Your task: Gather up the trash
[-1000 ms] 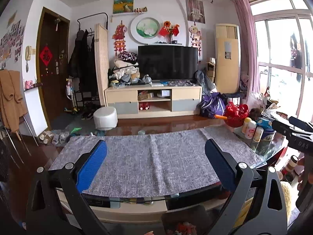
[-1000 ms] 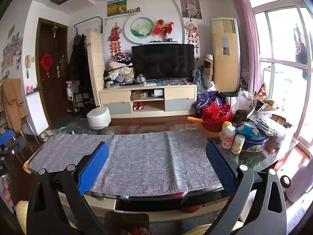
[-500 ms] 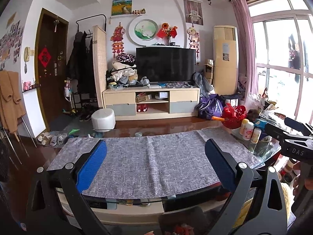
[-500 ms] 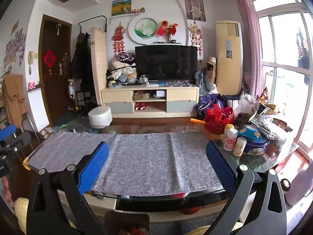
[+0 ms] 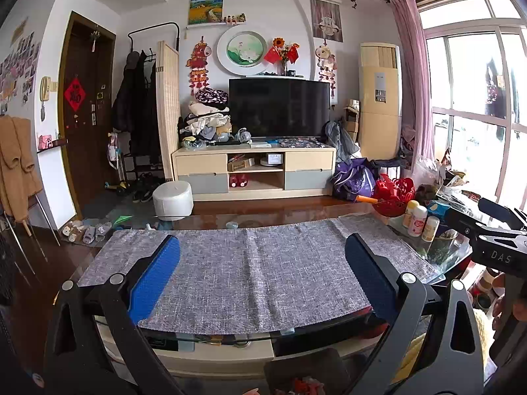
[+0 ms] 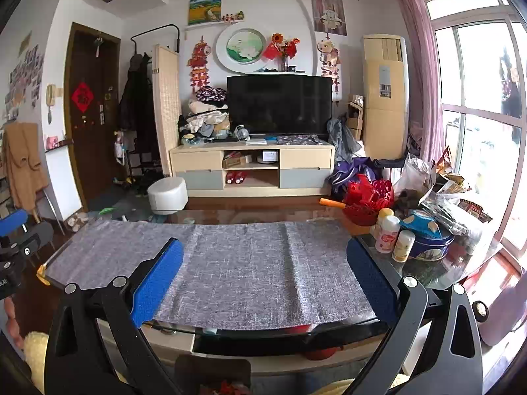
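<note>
Rose slightly since earlier: left claw [image 5: 262, 270] and right claw [image 6: 265, 271], both spread wide, empty, above grey cloth [image 6: 243, 263] on desk [image 6: 438, 273]. Wrappers and bags [image 6: 441, 194] heaped at two o'clock.

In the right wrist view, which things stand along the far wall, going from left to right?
Dark door → coat rack → folding screen → television → standing air conditioner → pink curtain → window.

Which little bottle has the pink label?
The middle bottle, taller than the yellow-labelled bottle beside the blue tin; the third stands behind it.
</note>
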Demonstrator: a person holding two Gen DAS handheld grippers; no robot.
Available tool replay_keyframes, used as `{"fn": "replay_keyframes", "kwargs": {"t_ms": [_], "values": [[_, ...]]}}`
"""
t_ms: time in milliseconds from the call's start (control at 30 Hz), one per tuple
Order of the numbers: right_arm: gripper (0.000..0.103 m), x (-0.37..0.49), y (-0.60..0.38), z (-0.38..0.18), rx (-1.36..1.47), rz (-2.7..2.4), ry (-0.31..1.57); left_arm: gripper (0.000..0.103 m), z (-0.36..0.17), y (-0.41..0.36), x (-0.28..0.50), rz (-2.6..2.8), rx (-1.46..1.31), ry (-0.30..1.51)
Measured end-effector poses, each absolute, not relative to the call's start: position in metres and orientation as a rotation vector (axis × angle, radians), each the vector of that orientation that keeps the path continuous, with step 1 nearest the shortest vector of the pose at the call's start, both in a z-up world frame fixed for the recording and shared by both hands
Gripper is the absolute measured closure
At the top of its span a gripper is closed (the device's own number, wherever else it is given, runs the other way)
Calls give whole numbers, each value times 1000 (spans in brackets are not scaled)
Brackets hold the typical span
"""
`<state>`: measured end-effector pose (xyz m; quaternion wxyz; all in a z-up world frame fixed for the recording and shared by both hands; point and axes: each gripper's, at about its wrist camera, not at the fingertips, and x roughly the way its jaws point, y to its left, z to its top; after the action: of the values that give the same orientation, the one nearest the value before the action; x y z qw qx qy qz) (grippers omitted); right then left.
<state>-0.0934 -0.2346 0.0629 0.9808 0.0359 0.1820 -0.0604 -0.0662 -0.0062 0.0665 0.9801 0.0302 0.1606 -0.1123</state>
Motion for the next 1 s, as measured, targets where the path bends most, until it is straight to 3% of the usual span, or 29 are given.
{"fn": "replay_keyframes", "kwargs": {"t_ms": [1000], "values": [[3, -95, -228, 67, 74, -112, 367, 8, 64, -13, -69, -233, 58, 319]]}}
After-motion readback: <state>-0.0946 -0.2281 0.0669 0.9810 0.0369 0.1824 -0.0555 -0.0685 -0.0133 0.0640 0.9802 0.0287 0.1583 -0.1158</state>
